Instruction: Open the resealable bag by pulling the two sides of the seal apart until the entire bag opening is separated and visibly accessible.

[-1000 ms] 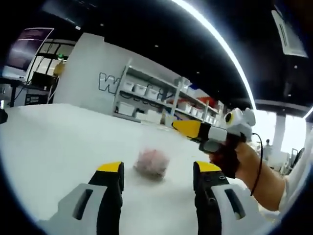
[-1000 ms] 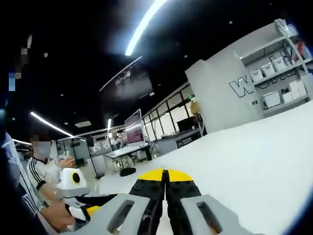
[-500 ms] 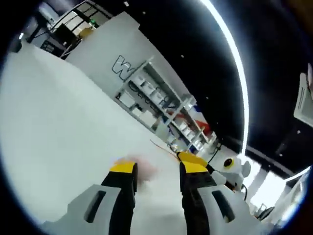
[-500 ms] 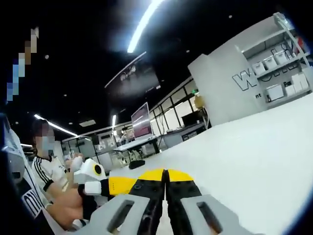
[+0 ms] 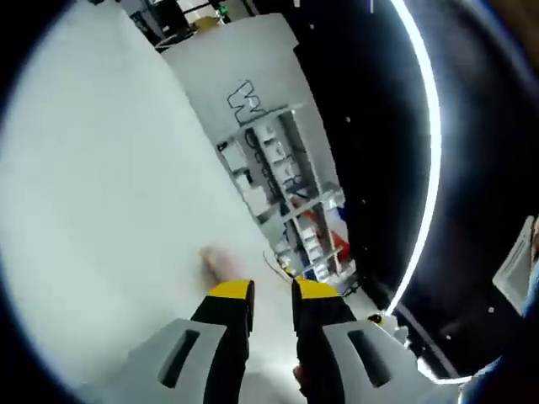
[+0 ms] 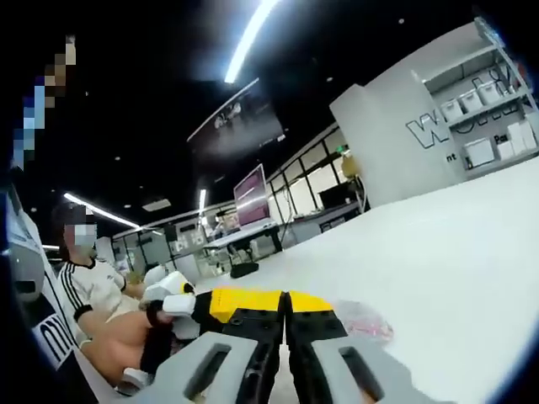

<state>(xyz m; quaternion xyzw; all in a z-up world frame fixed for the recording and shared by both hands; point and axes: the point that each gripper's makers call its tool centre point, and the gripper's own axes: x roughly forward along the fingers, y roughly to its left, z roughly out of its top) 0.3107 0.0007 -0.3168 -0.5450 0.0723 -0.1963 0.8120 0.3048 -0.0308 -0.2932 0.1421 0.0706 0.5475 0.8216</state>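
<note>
In the left gripper view, the white desk [image 5: 101, 194] fills the left and middle and tilts steeply. A blurred pinkish bag [image 5: 221, 263] lies on it just beyond the yellow tips of the left tongs [image 5: 274, 290]. The two jaws of the left tongs stand apart with a narrow gap of desk showing between them; they hold nothing, and the bag sits just ahead of the left jaw's tip; whether it touches is too blurred to tell. To the right of the bag, past the desk's far edge, shelving [image 5: 286, 194] with white boxes stands before a white wall [image 5: 244, 76] bearing large letters. A bright ceiling light strip [image 5: 431, 143] curves down the right side.

In the right gripper view, a person in a white shirt with dark stripes [image 6: 93, 290] sits at the far left. Next to that, a hand [image 6: 135, 341] holds the left tongs [image 6: 244, 301], whose yellow jaw reaches in from the left, close beside the right tongs [image 6: 285, 303]. The right tongs' jaws are pressed together, tips meeting, with nothing visible between them. Just right of those tips the bag [image 6: 366, 320], clear with pink contents, lies flat on the desk [image 6: 455, 261]. Farther right, the lettered wall [image 6: 404, 135] and shelves [image 6: 484, 101] stand behind the desk.
</note>
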